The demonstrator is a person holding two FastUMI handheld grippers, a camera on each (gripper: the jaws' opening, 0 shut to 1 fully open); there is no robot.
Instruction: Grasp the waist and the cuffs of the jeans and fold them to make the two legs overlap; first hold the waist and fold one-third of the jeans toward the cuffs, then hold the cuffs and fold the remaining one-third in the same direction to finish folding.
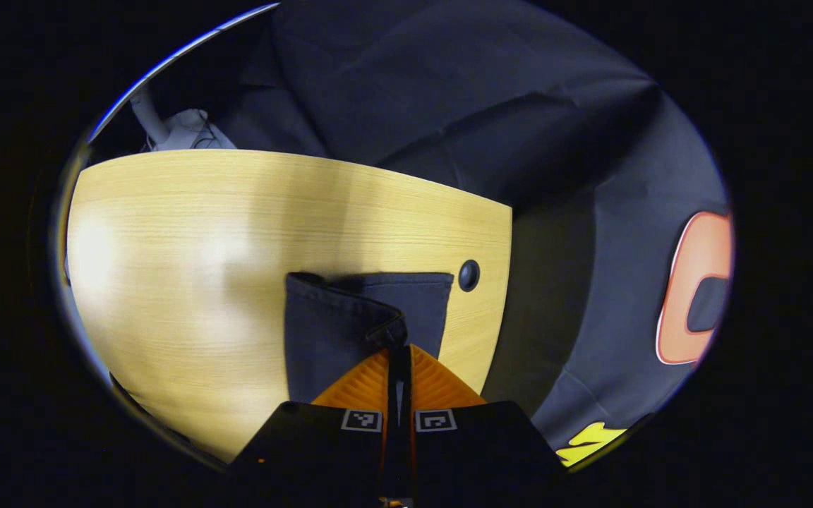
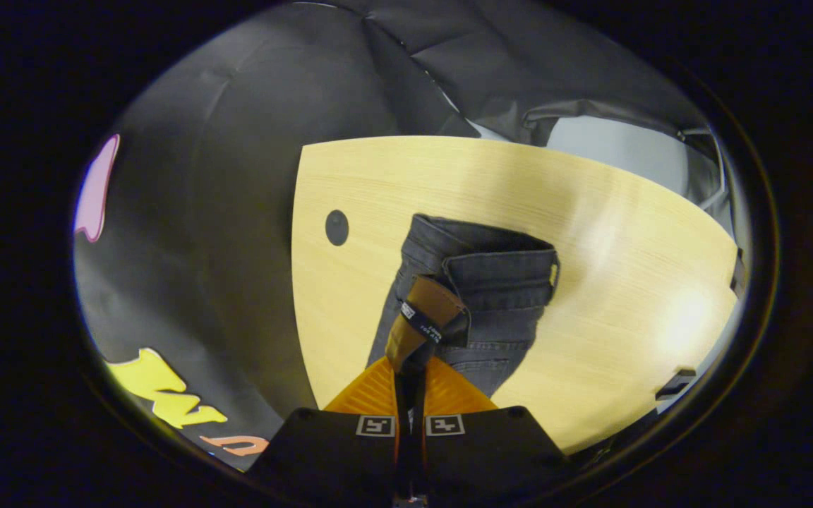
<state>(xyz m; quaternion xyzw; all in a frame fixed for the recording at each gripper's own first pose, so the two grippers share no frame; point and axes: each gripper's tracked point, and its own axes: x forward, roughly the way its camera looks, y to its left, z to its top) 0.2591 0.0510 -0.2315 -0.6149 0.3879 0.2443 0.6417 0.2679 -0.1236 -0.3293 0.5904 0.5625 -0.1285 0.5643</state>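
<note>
Denim is lying on the wooden table (image 1: pixel 188 233) as a narrow strip, and you are holding it at both ends. In the left gripper view, the left gripper (image 1: pixel 398 347) is pinching a hemmed edge of the jeans (image 1: pixel 329 331), most likely the cuffs, with both fingers closed together on the cloth; a second hemmed layer is showing just behind, beside a dark round cap (image 1: pixel 468 275) set in the table near its edge. In the right gripper view, the right gripper (image 2: pixel 410 363) is clamping the waist end, gripping at the brown waistband patch (image 2: pixel 426 310), and the fingers are pressed together on it. The waistband is lifting off the surface and curling over, while the rest of the garment is trailing down toward the near edge. Judging from the narrow width and the doubled hems, the legs are already overlapping, so the lengthwise fold is looking complete. What you are doing now reads as the start of the first third-fold, carrying the waist toward the cuffs; how far that fold is progressing cannot be told, since the middle of the garment is sitting below both cameras. The cuff fold is not yet done.
</note>
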